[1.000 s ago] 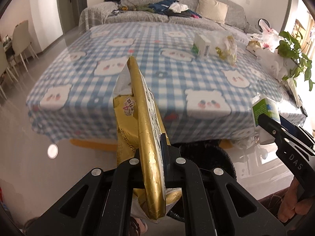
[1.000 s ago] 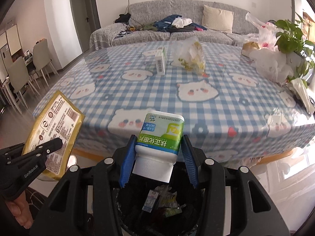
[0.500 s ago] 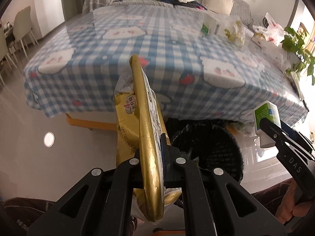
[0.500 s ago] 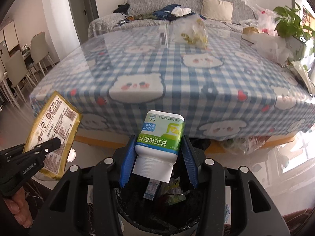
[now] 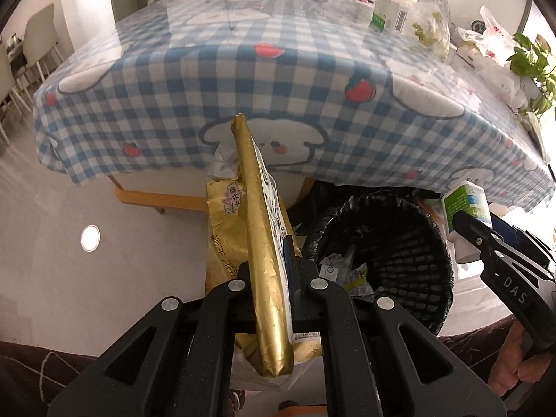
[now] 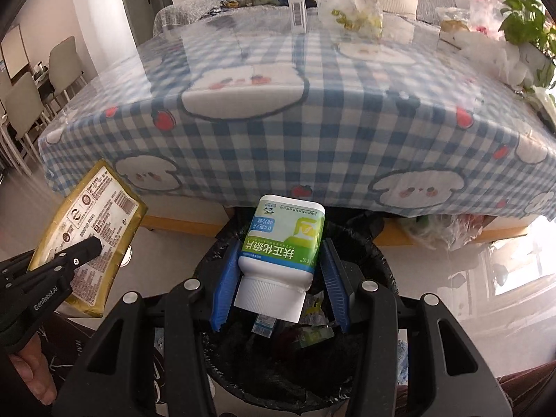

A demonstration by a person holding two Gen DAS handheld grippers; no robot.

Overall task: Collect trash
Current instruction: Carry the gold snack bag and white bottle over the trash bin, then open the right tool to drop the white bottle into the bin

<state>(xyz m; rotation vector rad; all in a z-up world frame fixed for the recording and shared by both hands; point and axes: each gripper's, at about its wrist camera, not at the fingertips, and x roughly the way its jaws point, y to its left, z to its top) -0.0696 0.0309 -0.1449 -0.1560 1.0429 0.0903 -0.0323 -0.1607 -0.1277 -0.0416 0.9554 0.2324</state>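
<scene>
1 bottle (image 6: 282, 243), 1 packet (image 5: 264, 271), 1 bin (image 5: 399, 239).

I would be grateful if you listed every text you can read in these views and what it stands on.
"DAS": right gripper finger, seen from the left wrist.
"GenRobot.AI": left gripper body, seen from the right wrist.
"0.4g/片" and "48片/瓶": white and green bottle, upside down.
Gold packet: fine print and barcode, too small to read.
Carton on the table: too blurred.
</scene>
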